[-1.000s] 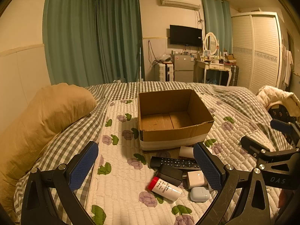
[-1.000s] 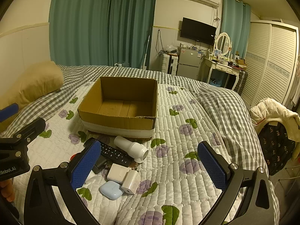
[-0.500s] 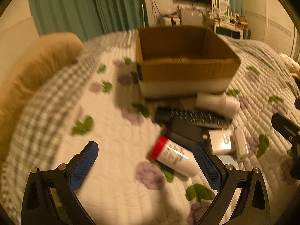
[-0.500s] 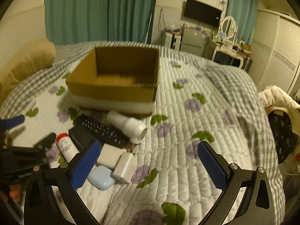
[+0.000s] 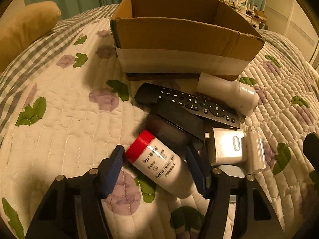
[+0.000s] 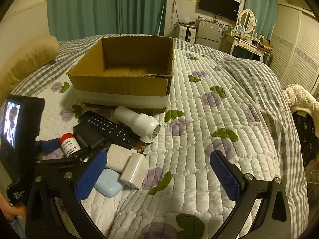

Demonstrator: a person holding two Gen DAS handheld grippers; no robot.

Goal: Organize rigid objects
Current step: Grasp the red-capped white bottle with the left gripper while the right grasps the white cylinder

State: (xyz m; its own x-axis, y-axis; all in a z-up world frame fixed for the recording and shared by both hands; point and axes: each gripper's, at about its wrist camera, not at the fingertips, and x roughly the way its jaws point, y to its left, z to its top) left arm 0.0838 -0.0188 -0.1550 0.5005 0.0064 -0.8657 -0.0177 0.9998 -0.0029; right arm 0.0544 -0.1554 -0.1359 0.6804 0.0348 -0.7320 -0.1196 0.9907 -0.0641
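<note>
On the quilted bedspread (image 5: 65,131), a red-capped white bottle (image 5: 159,165) lies on its side between the blue pads of our left gripper (image 5: 154,172), at the near edge of a small pile in front of the cardboard box (image 5: 179,37); the jaws straddle it, one pad touching the red cap (image 5: 140,145), the other close to the bottle's far side, and we cannot tell whether they have clamped yet. To do this step well, we judge we should close squarely across the white body rather than on the cap, since the bottle lies skewed to the fingers and could roll or squirt out, then lift straight up so the black box-shaped device (image 5: 175,129) leaning against it is not dragged along, and carry it over the near wall of the cardboard box, whose floor appears bare in the right wrist view. Our right gripper (image 6: 159,176) hangs released and wide over the quilt, holding nothing, its left pad just beside a pale blue earbud case (image 6: 108,182). By our count the pile holds seven items: one bottle, one black device, one black remote control (image 5: 191,103), one white handheld appliance with a grille end (image 6: 139,123), two white chargers (image 6: 134,169), and one earbud case. One box, one tan pillow (image 6: 26,59).
</note>
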